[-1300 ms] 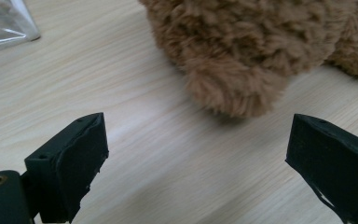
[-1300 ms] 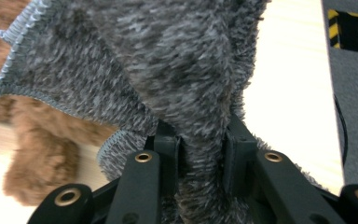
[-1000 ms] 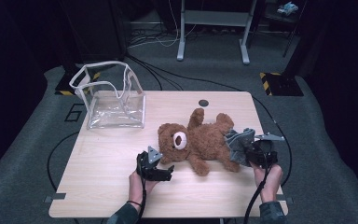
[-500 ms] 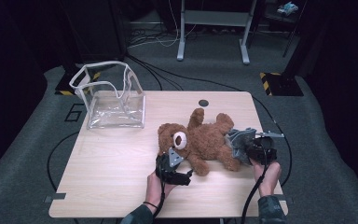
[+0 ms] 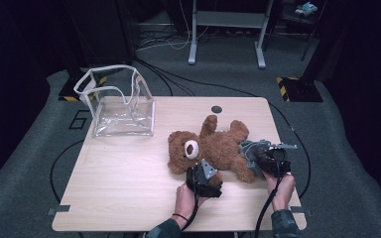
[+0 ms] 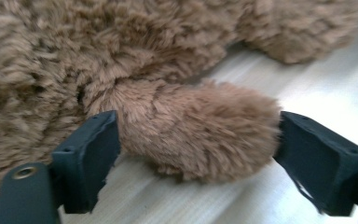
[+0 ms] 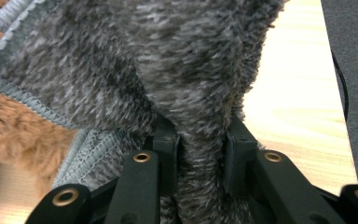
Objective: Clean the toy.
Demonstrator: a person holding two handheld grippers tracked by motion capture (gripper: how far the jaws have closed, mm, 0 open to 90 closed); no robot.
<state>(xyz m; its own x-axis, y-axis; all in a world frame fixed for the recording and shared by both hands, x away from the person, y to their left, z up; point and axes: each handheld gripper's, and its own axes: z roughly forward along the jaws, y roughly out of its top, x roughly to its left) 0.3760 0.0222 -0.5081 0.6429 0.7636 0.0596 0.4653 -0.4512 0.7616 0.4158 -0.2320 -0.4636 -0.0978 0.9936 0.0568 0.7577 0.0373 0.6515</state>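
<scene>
since a second ago the left tool (image 5: pixel 204 177) has slid right along the near side of the worktop (image 5: pixel 124 188) up to the teddy bear (image 5: pixel 213 148), and its jaws, which have just been closing, now stand open around the bear's near brown paw (image 6: pixel 200 135) without pressing it. the bear lies on its back at the worktop's right middle, head to the left; the right tool (image 5: pixel 258 157) is clamped on the grey fleece cloth (image 7: pixel 168 70) at its right end, while a clear bag (image 5: pixel 116 101) stands at the far left

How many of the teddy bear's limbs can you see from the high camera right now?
3: one arm raised toward the table's far edge, one foot beside it, one leg near the right gripper. Another limb lies hidden under the left gripper.
</scene>
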